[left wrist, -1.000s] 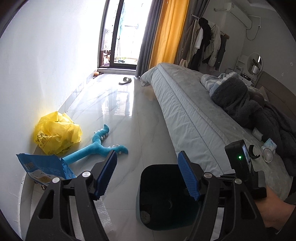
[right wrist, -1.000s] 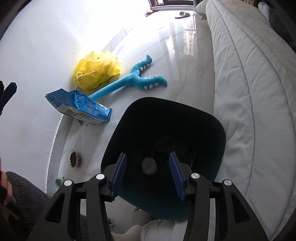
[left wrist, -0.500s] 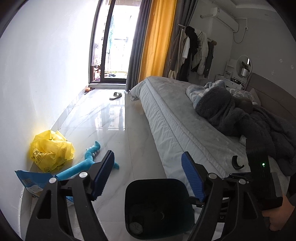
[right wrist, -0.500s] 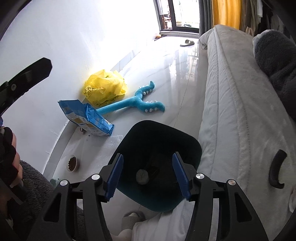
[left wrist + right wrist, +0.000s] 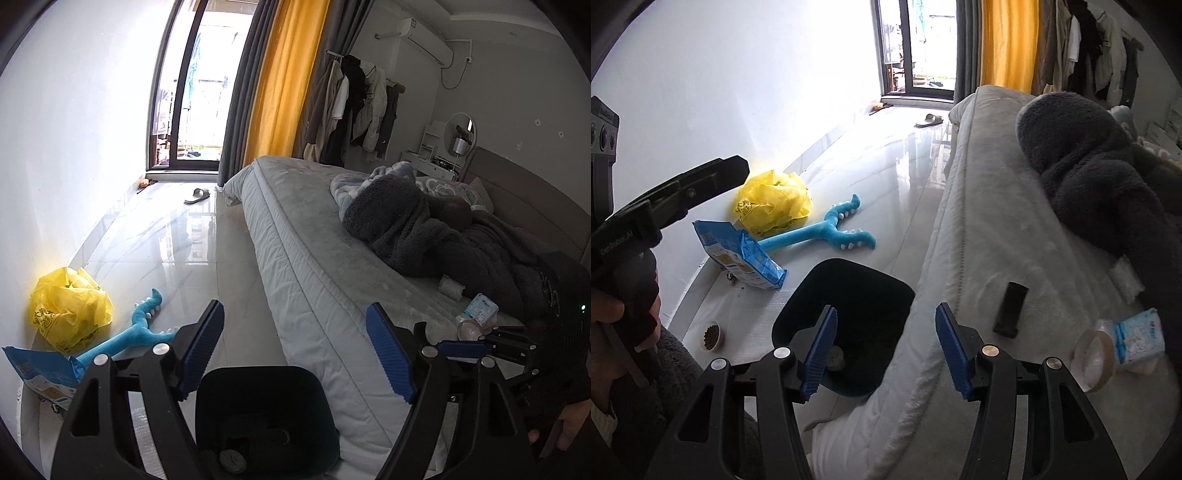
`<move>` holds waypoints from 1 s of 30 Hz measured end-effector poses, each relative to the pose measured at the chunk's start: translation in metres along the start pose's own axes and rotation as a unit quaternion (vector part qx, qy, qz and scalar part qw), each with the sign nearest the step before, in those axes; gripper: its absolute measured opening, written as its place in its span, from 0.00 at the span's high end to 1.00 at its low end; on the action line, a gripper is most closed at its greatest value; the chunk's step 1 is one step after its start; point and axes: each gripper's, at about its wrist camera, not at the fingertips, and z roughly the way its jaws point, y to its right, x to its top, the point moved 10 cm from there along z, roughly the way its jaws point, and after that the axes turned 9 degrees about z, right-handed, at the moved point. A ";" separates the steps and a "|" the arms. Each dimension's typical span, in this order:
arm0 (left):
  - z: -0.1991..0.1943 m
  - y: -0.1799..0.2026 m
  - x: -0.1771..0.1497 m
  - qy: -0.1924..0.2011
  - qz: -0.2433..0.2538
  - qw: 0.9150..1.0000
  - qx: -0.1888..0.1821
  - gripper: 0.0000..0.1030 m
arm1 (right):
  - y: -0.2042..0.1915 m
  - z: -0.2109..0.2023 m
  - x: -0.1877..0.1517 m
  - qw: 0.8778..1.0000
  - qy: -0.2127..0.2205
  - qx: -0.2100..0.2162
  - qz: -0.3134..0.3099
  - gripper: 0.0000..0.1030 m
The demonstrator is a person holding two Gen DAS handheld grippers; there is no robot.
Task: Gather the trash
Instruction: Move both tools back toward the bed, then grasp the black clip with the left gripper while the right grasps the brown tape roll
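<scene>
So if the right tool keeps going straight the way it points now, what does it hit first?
Most likely the near edge of the bed, just beside the dark bin. Nothing sits between the right tool and the bedding, though depth is hard to judge.

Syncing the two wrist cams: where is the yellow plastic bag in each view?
Left wrist: yellow plastic bag at far left, on the floor by the white wall, above the blue packet.
Right wrist: yellow plastic bag left of centre, on the floor by the wall, behind the blue packet.
Shared landmark: the blue plush toy lies right beside the bag in both.
</scene>
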 end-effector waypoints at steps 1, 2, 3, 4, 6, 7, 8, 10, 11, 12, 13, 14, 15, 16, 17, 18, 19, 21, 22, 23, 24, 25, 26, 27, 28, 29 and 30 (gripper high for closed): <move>0.002 0.006 0.001 0.000 0.002 1.000 -0.004 0.21 | 0.006 -0.005 0.000 1.000 0.004 -0.008 -0.001 0.45; 0.005 0.013 0.001 -0.001 0.003 1.000 -0.008 0.21 | 0.014 -0.010 -0.002 1.000 0.008 -0.017 -0.001 0.45; 0.008 0.019 0.002 -0.002 0.004 1.000 -0.012 0.21 | 0.023 -0.014 -0.003 1.000 0.009 -0.024 0.002 0.45; 0.011 0.025 0.002 -0.004 0.005 1.000 -0.017 0.21 | 0.031 -0.017 -0.004 1.000 0.008 -0.029 0.007 0.45; 0.017 0.037 0.002 -0.007 0.007 1.000 -0.027 0.21 | 0.045 -0.026 -0.005 0.999 0.013 -0.041 0.009 0.47; 0.020 0.043 0.002 -0.009 0.009 0.999 -0.031 0.21 | 0.052 -0.029 -0.005 0.999 0.015 -0.048 0.007 0.49; 0.023 0.050 0.002 -0.011 0.011 0.999 -0.035 0.21 | 0.060 -0.033 -0.005 0.998 0.016 -0.057 0.005 0.50; 0.028 0.063 0.001 -0.015 0.014 0.999 -0.043 0.21 | 0.076 -0.038 -0.007 0.998 0.015 -0.069 0.006 0.56; 0.032 0.070 0.001 -0.017 0.016 0.999 -0.047 0.21 | 0.083 -0.040 -0.009 0.997 0.012 -0.074 0.006 0.58; 0.033 0.075 0.001 -0.018 0.017 0.998 -0.051 0.21 | 0.091 -0.042 -0.010 0.997 0.010 -0.081 0.006 0.60; 0.036 0.081 0.001 -0.019 0.019 0.998 -0.056 0.21 | 0.096 -0.042 -0.011 0.996 0.009 -0.086 0.006 0.62; 0.040 0.088 0.000 -0.021 0.020 0.998 -0.060 0.21 | 0.102 -0.043 -0.012 0.996 0.007 -0.091 0.004 0.63; 0.043 0.093 -0.001 -0.024 0.023 0.998 -0.062 0.21 | 0.109 -0.044 -0.013 0.996 0.004 -0.093 0.003 0.66; 0.046 0.098 -0.003 -0.028 0.026 0.997 -0.063 0.21 | 0.114 -0.045 -0.014 0.996 0.003 -0.095 0.004 0.67; 0.049 0.102 -0.005 -0.032 0.028 0.997 -0.064 0.21 | 0.120 -0.047 -0.015 0.995 0.003 -0.096 0.006 0.67; 0.052 0.106 -0.007 -0.035 0.029 0.997 -0.065 0.21 | 0.126 -0.048 -0.016 0.995 0.004 -0.098 0.009 0.67; 0.055 0.109 -0.009 -0.039 0.028 0.997 -0.067 0.21 | 0.130 -0.050 -0.016 0.995 0.006 -0.099 0.013 0.67; 0.061 0.115 -0.011 -0.047 0.026 0.996 -0.068 0.21 | 0.141 -0.051 -0.017 0.995 0.010 -0.098 0.024 0.67; 0.065 0.118 -0.013 -0.052 0.023 0.996 -0.070 0.21 | 0.144 -0.051 -0.018 0.995 0.011 -0.094 0.030 0.68; 0.068 0.121 -0.014 -0.055 0.021 0.996 -0.072 0.21 | 0.147 -0.050 -0.019 0.995 0.011 -0.090 0.035 0.68; 0.070 0.123 -0.016 -0.058 0.020 0.995 -0.073 0.21 | 0.150 -0.048 -0.019 0.995 0.012 -0.086 0.040 0.70; 0.073 0.126 -0.017 -0.062 0.018 0.995 -0.074 0.21 | 0.151 -0.046 -0.020 0.996 0.011 -0.083 0.042 0.72; 0.076 0.128 -0.019 -0.066 0.018 0.995 -0.074 0.21 | 0.152 -0.044 -0.020 0.996 0.010 -0.082 0.041 0.73; 0.078 0.131 -0.021 -0.069 0.019 0.995 -0.074 0.21 | 0.153 -0.041 -0.019 0.996 0.009 -0.084 0.037 0.74; 0.081 0.133 -0.022 -0.073 0.020 0.994 -0.074 0.21 | 0.154 -0.039 -0.018 0.995 0.008 -0.089 0.032 0.75; 0.083 0.135 -0.024 -0.075 0.022 0.994 -0.073 0.21 | 0.154 -0.037 -0.017 0.995 0.007 -0.096 0.024 0.76; 0.085 0.137 -0.025 -0.078 0.025 0.994 -0.072 0.21 | 0.154 -0.035 -0.016 0.994 0.006 -0.105 0.014 0.76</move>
